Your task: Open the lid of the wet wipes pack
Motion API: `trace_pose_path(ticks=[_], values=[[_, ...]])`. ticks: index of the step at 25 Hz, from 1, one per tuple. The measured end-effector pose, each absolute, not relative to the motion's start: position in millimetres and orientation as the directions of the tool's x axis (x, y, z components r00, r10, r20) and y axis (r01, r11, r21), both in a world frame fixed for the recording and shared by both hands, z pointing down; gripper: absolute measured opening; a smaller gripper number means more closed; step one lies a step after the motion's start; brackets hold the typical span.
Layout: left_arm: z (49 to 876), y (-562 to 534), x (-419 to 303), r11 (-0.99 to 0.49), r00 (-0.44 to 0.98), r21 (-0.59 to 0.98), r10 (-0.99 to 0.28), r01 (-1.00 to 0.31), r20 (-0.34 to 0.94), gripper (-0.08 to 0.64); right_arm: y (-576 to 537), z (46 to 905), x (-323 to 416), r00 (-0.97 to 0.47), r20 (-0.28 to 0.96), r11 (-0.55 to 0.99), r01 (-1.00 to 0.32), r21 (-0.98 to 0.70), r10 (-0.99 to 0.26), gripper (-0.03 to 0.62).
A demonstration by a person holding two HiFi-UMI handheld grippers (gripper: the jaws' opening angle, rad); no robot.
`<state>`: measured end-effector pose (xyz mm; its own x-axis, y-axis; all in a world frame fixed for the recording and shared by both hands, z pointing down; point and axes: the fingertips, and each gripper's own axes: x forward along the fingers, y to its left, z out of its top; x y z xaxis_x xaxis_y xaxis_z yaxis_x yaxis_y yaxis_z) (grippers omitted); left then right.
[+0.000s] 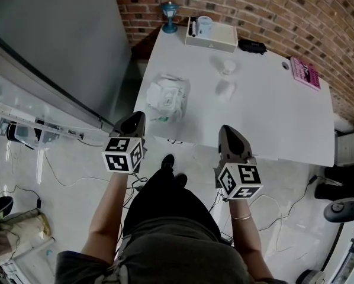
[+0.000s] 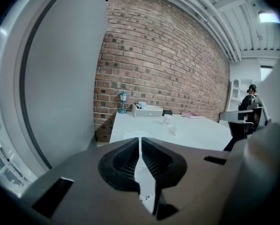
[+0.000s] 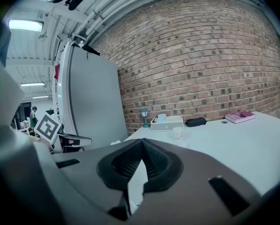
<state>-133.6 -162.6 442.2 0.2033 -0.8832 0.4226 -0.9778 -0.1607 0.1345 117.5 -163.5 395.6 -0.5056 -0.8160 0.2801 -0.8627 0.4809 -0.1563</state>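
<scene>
**Wipes pack waits, lid still down**

A person holds the left gripper (image 1: pixel 133 123) and right gripper (image 1: pixel 228 130) at the near edge of a white table (image 1: pixel 283 117). Both pairs of jaws are closed on nothing. The wet wipes pack (image 1: pixel 167 98) lies on the table just beyond the left gripper.

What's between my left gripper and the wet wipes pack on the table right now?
Nothing visible. The wet wipes pack lies at the near left edge of the table, just ahead of the left gripper. The small cup stands farther back, off that path.
</scene>
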Motion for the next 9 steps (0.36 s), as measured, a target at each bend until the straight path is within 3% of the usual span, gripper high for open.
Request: trace_pose_path(ticks=[5,9], values=[[454.3,-181.4,-144.0,-0.138,0.23,0.231,-0.869,-0.963,0.438,0.037,-174.5,398.4,113.9,-0.508,0.288,0.48,-0.861,-0.168,-0.812,0.003],[474.7,-196.9,-154.2,-0.131,0.272,0.308,-0.836,-0.942,0.476,0.139,-184.6,400.4,103.5,-0.517,0.29,0.486,-0.856,-0.178,-0.805,0.003]])
